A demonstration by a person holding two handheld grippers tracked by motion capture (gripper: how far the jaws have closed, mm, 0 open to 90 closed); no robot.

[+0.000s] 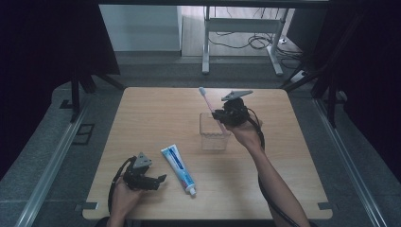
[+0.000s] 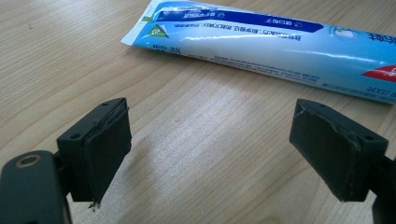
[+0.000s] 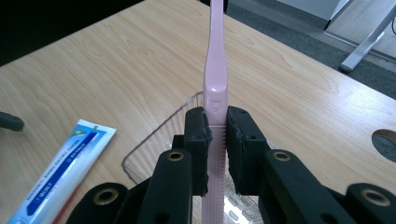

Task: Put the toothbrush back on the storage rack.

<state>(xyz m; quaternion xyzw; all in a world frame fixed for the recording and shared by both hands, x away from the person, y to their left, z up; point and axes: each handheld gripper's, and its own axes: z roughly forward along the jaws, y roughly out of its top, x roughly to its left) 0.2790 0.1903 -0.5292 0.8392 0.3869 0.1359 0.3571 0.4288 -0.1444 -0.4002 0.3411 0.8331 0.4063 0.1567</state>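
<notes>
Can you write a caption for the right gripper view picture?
Right gripper pinches a pink toothbrush above a clear cup.

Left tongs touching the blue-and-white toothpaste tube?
Apart. The left gripper view shows the left tongs open over bare wooden table, with the blue-and-white toothpaste tube lying beyond the pads, a plain gap between.

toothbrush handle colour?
Pale pink; the toothbrush shows best in the right gripper view, clamped in the right hand-held gripper.
</notes>
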